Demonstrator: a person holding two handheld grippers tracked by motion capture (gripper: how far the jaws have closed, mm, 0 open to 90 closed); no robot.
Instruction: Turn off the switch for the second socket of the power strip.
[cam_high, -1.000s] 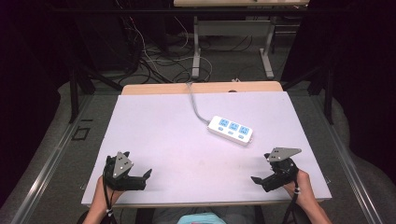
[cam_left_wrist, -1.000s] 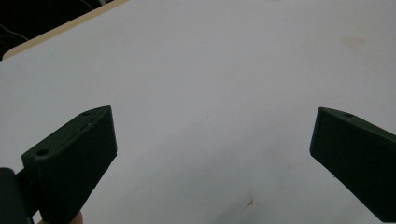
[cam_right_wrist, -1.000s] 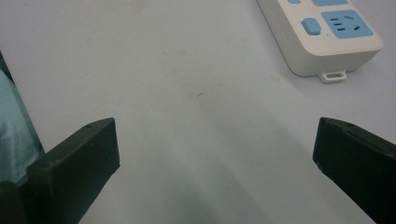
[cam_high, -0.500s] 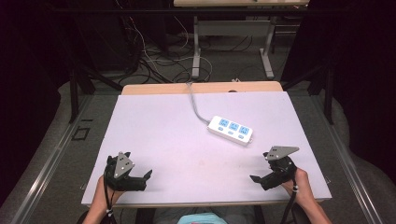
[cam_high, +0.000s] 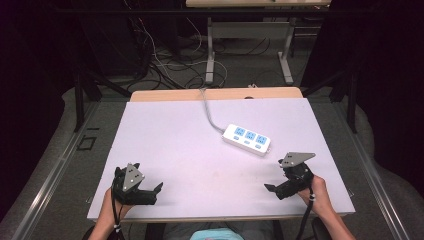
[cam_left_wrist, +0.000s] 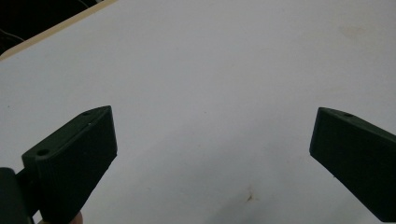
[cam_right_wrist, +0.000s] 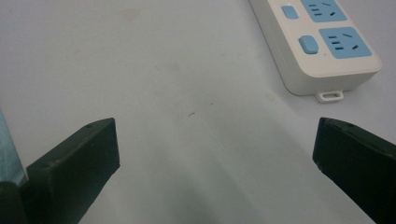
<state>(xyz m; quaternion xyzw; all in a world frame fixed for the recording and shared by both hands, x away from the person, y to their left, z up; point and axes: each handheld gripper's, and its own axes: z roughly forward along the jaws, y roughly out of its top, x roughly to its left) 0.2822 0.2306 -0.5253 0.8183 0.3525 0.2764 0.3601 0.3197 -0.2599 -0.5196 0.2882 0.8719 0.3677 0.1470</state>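
Observation:
A white power strip (cam_high: 246, 140) with blue sockets lies right of the table's middle, and its grey cable (cam_high: 209, 112) runs off the far edge. My left gripper (cam_high: 153, 194) rests near the front left edge, held by a hand. Its jaws stand wide apart over bare tabletop, as the left gripper view (cam_left_wrist: 212, 140) shows. My right gripper (cam_high: 274, 190) sits near the front right, jaws pointing left, open with nothing between them (cam_right_wrist: 215, 149). In the right gripper view the near end of the power strip (cam_right_wrist: 322, 42) lies ahead and to the right, apart from the jaws.
The white table (cam_high: 190, 150) has a wooden strip (cam_high: 165, 95) along its far edge. Beyond it, table legs (cam_high: 210, 55) and tangled cables (cam_high: 165, 65) lie on the floor. Dark curtains stand at both sides.
The right gripper has crept slightly forward and to the left. The left gripper and the power strip have not moved.

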